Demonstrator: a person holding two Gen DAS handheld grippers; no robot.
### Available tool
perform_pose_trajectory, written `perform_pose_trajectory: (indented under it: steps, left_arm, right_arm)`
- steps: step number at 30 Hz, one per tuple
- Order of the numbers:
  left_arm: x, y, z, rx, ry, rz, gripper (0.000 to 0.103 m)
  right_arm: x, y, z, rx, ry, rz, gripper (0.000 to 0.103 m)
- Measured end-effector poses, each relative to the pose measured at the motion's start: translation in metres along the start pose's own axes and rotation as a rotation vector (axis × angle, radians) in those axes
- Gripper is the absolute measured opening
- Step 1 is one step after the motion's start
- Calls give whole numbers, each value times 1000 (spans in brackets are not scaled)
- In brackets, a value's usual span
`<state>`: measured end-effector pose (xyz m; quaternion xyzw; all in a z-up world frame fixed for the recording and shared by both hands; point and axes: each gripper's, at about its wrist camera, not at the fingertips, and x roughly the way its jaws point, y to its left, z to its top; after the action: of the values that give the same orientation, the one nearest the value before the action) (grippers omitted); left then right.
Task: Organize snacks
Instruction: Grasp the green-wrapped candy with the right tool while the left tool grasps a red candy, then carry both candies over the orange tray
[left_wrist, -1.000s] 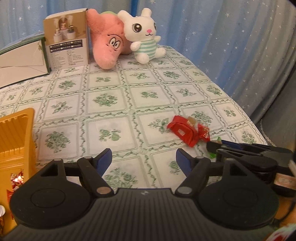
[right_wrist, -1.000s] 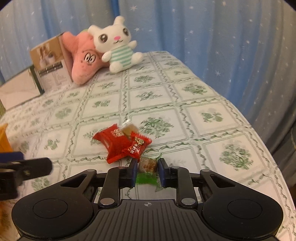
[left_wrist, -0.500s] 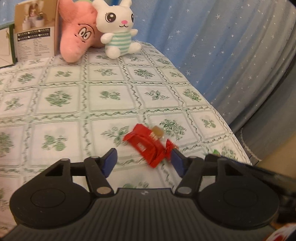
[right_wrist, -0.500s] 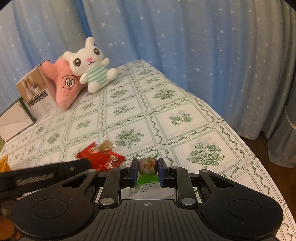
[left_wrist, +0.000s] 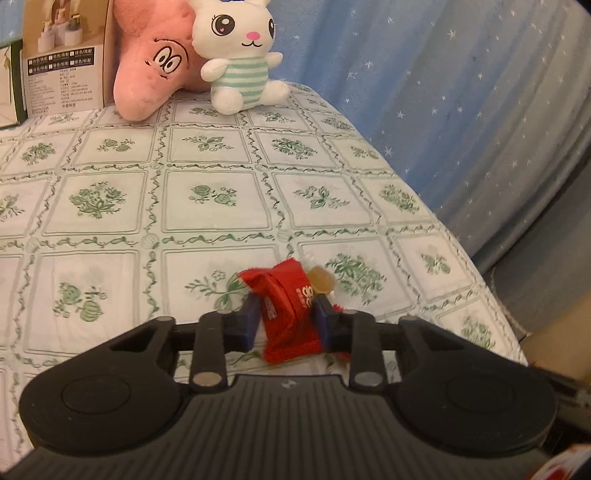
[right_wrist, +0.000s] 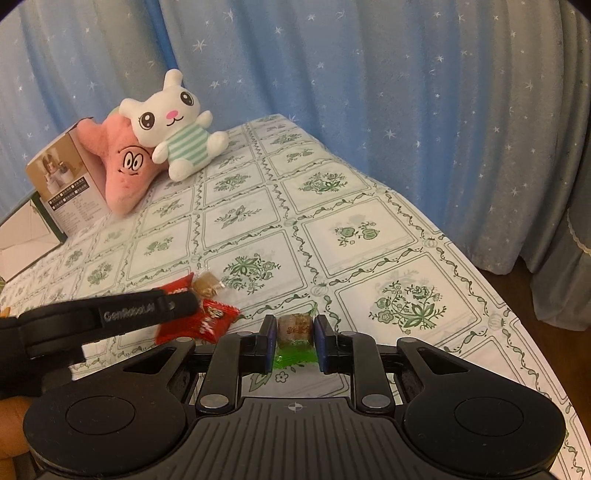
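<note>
- Here, left wrist view: the left claw (left_wrist: 285, 325) is closing, its blue pads against both sides of a red snack packet (left_wrist: 286, 310) that lies on the table (left_wrist: 207, 221) near its edge; a small tan candy (left_wrist: 321, 279) sits just beyond the packet.
- A white bunny plush (left_wrist: 238, 55), pink star plush (left_wrist: 155, 70) and box (left_wrist: 62, 55) stand at the far end.
- Right wrist view: the right claw (right_wrist: 294, 338) pinches a brown candy in a green wrapper (right_wrist: 294, 328) over the table.
- The left claw reaches in from the left over the red packets (right_wrist: 201, 317).
</note>
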<state>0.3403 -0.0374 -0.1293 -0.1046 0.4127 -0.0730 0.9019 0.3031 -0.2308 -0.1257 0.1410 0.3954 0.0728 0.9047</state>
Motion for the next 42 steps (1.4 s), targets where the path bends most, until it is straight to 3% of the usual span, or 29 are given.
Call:
perform_pose_trajectory:
  steps: [7, 10, 15, 21, 26, 33, 42]
  left_arm:
    - [-42, 15, -26, 94, 62, 43, 21]
    - [-54, 22, -39, 115, 36, 59, 22]
    - [-51, 19, -42, 149, -3, 111, 29]
    - [-41, 13, -44, 196, -18, 146, 30]
    - [-50, 12, -49, 209, -12, 146, 23]
    - [-92, 12, -58, 188, -21, 134, 23]
    - [-162, 14, -75, 155, -38, 117, 23]
  right_arm:
    - [-1, 4, 0, -3, -2, 22, 22]
    - [-2, 8, 0, -12, -3, 33, 22]
    - [-2, 13, -3, -24, 3, 38, 22]
    - [-2, 15, -5, -35, 3, 42, 22]
    - [-3, 18, -7, -47, 0, 53, 22]
    - [-27, 27, -20, -59, -11, 88, 22]
    - [-86, 45, -60, -82, -15, 116, 22]
